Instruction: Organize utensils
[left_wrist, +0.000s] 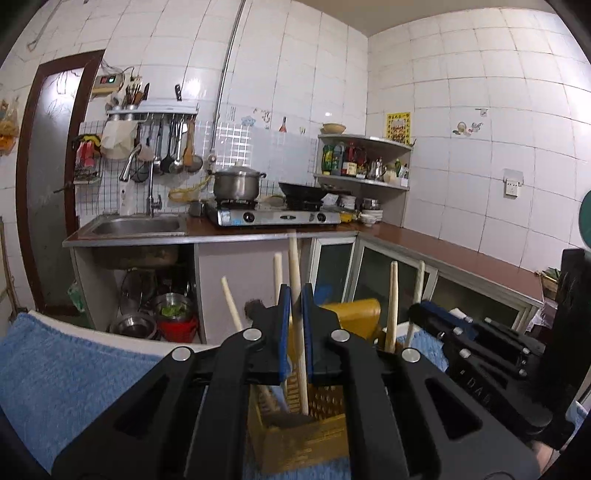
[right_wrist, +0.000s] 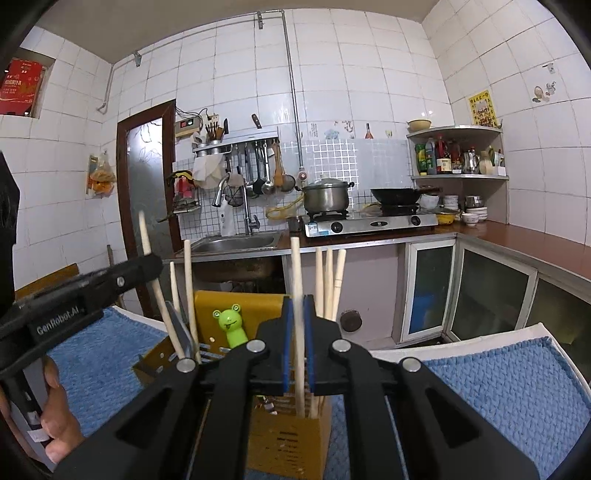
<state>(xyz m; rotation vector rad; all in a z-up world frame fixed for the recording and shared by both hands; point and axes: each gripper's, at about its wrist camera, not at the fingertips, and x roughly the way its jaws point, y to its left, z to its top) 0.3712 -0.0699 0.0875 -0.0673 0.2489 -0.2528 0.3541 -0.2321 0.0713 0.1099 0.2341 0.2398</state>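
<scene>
A yellow slotted utensil holder (left_wrist: 295, 435) stands on a blue towel (left_wrist: 55, 376); it also shows in the right wrist view (right_wrist: 288, 439). My left gripper (left_wrist: 296, 295) is shut on a pale wooden chopstick (left_wrist: 295, 266) whose lower end stands inside the holder. My right gripper (right_wrist: 298, 306) is shut on another wooden chopstick (right_wrist: 296, 266), also standing in a holder compartment. Several more chopsticks (right_wrist: 328, 280) stand upright in the holder. The left gripper (right_wrist: 122, 280) appears at the left of the right wrist view. The right gripper (left_wrist: 480, 339) appears at the right of the left wrist view.
A green frog figure (right_wrist: 231, 325) sits on the holder's yellow back panel (right_wrist: 243, 302). Beyond are a sink (left_wrist: 136, 225), a gas stove (left_wrist: 273, 216) with a pot (left_wrist: 236, 182) and a wok (left_wrist: 303, 192), a corner shelf (left_wrist: 365, 162) with bottles, and a brown counter (left_wrist: 461, 254).
</scene>
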